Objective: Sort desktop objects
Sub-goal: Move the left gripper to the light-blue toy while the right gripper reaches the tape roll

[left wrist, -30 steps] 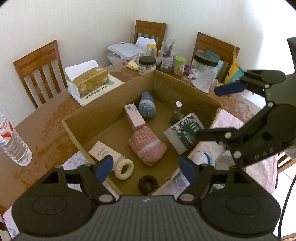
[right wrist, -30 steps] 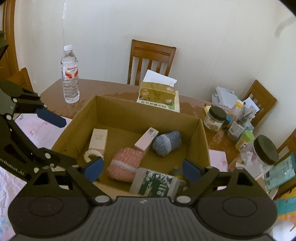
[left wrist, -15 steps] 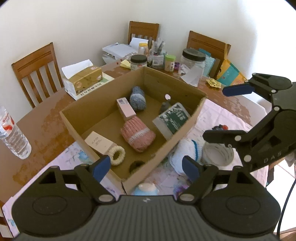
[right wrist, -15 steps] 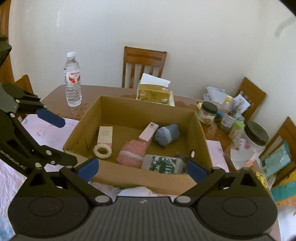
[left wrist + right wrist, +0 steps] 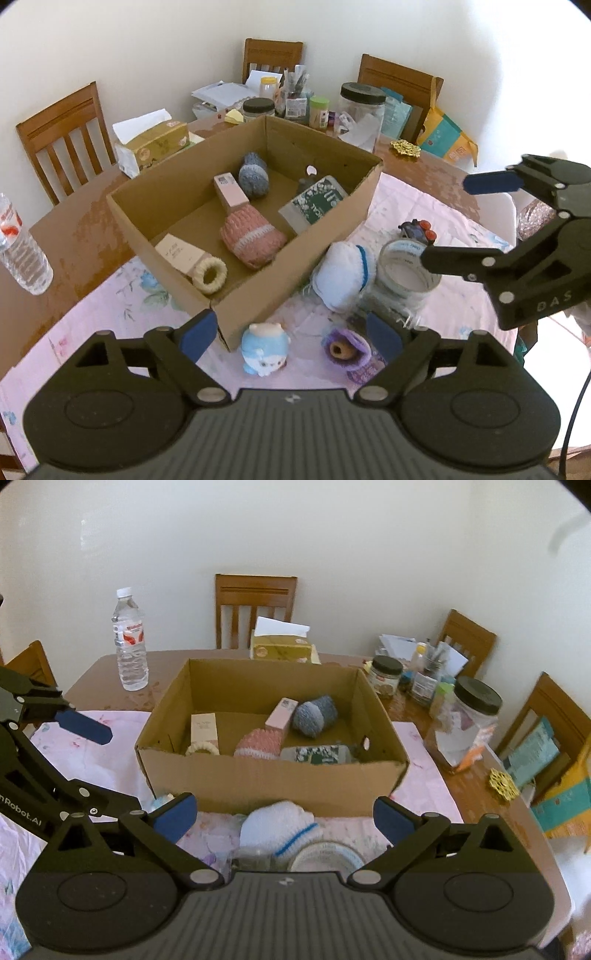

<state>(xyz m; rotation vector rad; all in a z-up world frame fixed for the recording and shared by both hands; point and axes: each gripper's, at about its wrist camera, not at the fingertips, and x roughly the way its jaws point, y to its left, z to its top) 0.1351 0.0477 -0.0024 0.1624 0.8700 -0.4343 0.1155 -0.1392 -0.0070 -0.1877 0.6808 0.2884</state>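
Note:
An open cardboard box (image 5: 325, 236) stands mid-table. It holds a pink knit piece (image 5: 251, 236), a grey-blue knit piece (image 5: 253, 175), a pink carton (image 5: 231, 190), a white carton (image 5: 177, 253), a cream ring (image 5: 209, 273) and a green-white packet (image 5: 317, 203). In front of it lie a blue plush toy (image 5: 264, 349), a purple knit piece (image 5: 349, 352), a white knit piece (image 5: 340, 273), a tape roll (image 5: 406, 273) and a toy car (image 5: 417, 229). My left gripper (image 5: 290, 334) hovers above the plush, jaws opening, holding nothing. My right gripper (image 5: 284, 814) is open and empty over the white knit piece (image 5: 280, 823).
A water bottle (image 5: 129, 650), a tissue box (image 5: 280, 648) and jars (image 5: 472, 716) with stationery stand behind and to the right of the box. Wooden chairs (image 5: 255, 602) ring the table. A pink floral cloth (image 5: 122, 314) covers the near half.
Both grippers have drawn back from over the box towards the near side, so the loose items in front of it have come into view. Both jaws stand wider.

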